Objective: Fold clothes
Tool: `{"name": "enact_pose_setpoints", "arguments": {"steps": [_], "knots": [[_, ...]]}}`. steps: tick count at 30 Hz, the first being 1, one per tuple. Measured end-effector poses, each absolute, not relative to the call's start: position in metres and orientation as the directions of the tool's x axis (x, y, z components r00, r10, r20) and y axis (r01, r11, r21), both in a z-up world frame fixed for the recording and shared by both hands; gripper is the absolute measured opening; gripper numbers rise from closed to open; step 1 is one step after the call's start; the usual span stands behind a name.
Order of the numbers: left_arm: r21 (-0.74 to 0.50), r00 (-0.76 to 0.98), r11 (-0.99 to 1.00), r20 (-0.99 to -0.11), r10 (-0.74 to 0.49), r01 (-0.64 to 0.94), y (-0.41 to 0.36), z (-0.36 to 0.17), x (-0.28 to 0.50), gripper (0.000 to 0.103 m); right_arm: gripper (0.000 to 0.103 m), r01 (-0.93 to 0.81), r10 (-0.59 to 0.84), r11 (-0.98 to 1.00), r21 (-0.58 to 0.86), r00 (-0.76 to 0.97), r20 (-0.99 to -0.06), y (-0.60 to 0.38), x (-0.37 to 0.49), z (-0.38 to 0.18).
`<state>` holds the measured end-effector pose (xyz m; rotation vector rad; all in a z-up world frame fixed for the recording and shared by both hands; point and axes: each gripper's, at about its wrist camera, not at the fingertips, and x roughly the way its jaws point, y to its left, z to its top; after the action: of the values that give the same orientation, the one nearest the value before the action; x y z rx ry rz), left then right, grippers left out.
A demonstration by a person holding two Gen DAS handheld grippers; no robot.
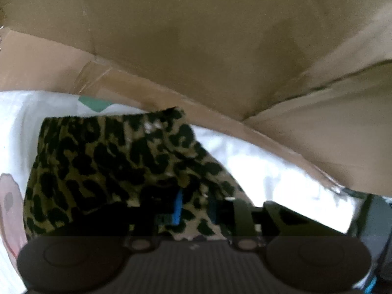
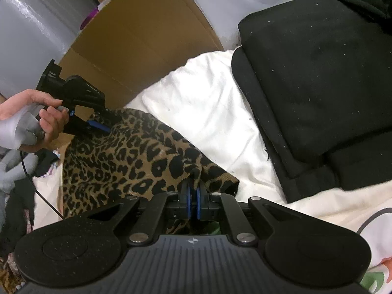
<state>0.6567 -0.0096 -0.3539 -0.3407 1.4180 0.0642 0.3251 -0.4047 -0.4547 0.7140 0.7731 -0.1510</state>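
Right tongs (image 2: 193,196) pinch a raised fold of the leopard-print garment (image 2: 127,161) btwn the blue pads (image 2: 188,201), jaws nearly together, aimed down at a slant. The garment lies bunched on white bedding (image 2: 208,103), centre-left in the right wrist view, its far end lifted toward 10 o'clock.

There the person's left hand (image 2: 36,122) wraps the grey handle, fingers curled round it, w/ left tongs (image 2: 98,126) tipped steeply down onto the cloth. In the left wrist view those tongs (image 1: 196,208) stand narrow w/ leopard cloth btwn the blue pads (image 1: 178,205); blur hides whether they press it.

Cardboard box (image 2: 137,36) at 11 o'clock, behind the garment. Folded black clothes (image 2: 318,85) stacked at 2 o'clock, just beside the white bedding's fold.
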Motion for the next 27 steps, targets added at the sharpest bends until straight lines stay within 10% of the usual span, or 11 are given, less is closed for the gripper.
{"name": "enact_pose_setpoints", "arguments": {"steps": [27], "knots": [[-0.131, 0.075, 0.961, -0.99, -0.116, -0.245, -0.06, -0.365, 0.642, 0.017, 0.001, 0.018, 0.363, 0.778, 0.628, 0.803, -0.472, -0.37, 0.315, -0.412]]}}
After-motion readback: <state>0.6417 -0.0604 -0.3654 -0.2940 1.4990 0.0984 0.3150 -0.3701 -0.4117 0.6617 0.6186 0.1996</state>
